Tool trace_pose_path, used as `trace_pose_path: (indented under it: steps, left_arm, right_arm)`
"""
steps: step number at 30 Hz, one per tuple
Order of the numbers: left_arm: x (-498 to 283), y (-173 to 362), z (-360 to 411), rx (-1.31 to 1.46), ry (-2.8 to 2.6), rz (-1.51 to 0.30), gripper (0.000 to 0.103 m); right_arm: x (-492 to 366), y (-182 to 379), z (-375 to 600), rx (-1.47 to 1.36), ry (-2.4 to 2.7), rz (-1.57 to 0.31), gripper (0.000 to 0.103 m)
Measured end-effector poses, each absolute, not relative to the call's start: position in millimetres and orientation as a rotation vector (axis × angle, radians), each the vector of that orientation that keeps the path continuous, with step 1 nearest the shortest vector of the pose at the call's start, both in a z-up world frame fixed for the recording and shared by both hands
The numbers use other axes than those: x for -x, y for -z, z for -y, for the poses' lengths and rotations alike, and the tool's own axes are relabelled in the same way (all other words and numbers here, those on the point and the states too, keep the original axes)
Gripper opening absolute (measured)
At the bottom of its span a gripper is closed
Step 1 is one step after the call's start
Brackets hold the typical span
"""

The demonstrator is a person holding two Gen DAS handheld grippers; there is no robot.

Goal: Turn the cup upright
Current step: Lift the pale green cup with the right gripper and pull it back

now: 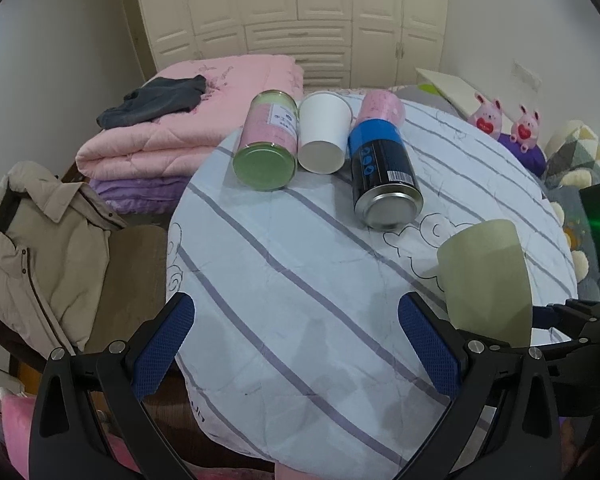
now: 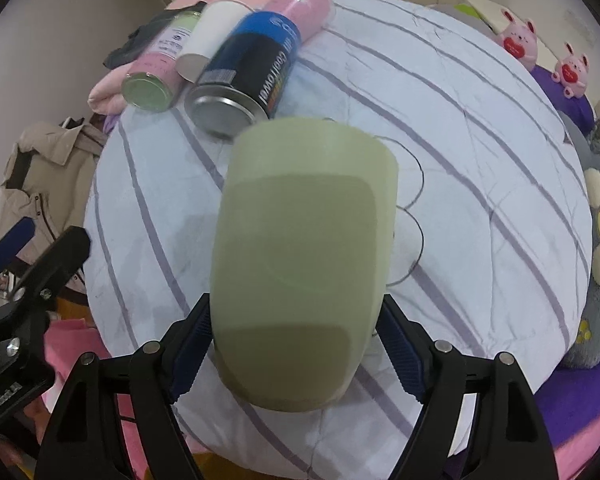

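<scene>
My right gripper (image 2: 296,332) is shut on a pale green cup (image 2: 300,256); its blue pads press both sides and the cup is held above the striped cloth (image 2: 480,152). In the left wrist view the same cup (image 1: 486,276) hangs at the right, beside my right gripper's fingers (image 1: 556,314). My left gripper (image 1: 296,334) is open and empty over the near part of the cloth (image 1: 284,264). Which end of the green cup faces up I cannot tell.
A white paper cup (image 1: 324,136) lies on its side between a green-lidded pink can (image 1: 266,142) and a blue-black spray can (image 1: 382,168). A folded pink quilt (image 1: 172,132), a beige jacket (image 1: 32,252) and two pink plush toys (image 1: 504,120) surround the table.
</scene>
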State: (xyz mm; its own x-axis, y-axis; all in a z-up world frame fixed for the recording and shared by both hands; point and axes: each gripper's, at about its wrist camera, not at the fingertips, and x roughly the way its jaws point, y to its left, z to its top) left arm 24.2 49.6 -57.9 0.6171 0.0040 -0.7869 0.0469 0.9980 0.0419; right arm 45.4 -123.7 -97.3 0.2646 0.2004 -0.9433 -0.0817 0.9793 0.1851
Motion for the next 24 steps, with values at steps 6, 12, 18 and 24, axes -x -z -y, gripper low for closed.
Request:
trace_pose_path:
  steps: [6, 12, 18, 24]
  left_arm:
    - [-23, 51, -50, -0.053, 0.023, -0.889, 0.103]
    - [-19, 47, -47, -0.059, 0.01, -0.89, 0.103]
    - [-14, 34, -41, -0.024, 0.03, -0.882, 0.103]
    - [-11, 22, -20, -0.011, 0.062, -0.872, 0.103]
  right_arm:
    - [-49, 95, 121, -0.123, -0.198, -1.293, 0.081]
    - [-40, 90, 125, -0.16, -0.214, -1.276, 0.081]
    - [-34, 77, 132, -0.182, -0.244, -1.239, 0.081]
    - [-29, 61, 158, -0.212, -0.247, -1.194, 0.081]
